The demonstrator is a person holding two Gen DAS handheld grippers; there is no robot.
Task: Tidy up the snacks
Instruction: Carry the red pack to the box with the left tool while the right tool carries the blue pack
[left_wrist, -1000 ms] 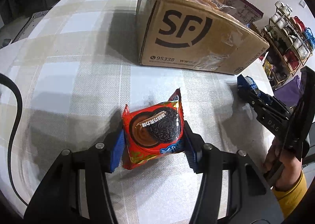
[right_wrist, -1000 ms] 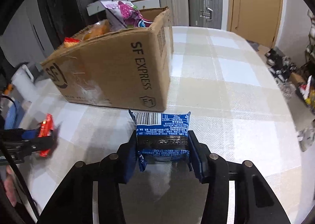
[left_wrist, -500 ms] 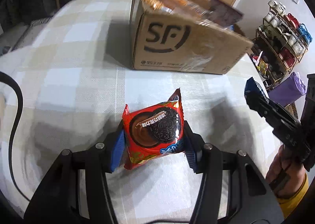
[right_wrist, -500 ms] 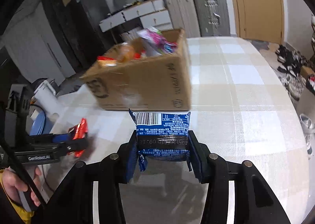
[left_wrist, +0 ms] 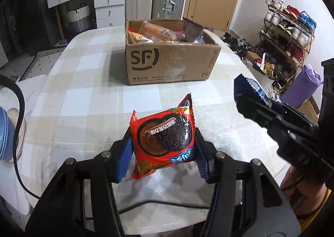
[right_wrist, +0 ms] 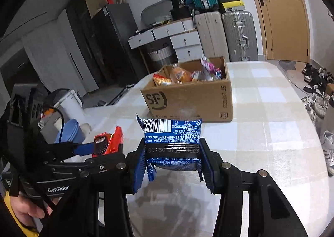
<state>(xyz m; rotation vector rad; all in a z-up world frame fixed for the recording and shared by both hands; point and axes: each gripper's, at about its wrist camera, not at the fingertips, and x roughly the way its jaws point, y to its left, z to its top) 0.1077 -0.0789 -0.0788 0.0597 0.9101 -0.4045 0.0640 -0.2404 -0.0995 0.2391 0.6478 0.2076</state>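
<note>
Brown cardboard box: landmark, on checked surface.
Left hand-held gripper: clamped on red foil biscuit packet, before box.
Right hand-held gripper: clamped on blue foil snack packet, before box.

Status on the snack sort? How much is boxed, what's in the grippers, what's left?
Done: several snack packs already sit in the open cardboard box.
In hand: left gripper is shut on the red cookie pack; right gripper is shut on the blue cookie pack. Both are held above the table, short of the box.
Left: drop both packs in. No other loose snacks show on the tabletop.
</note>
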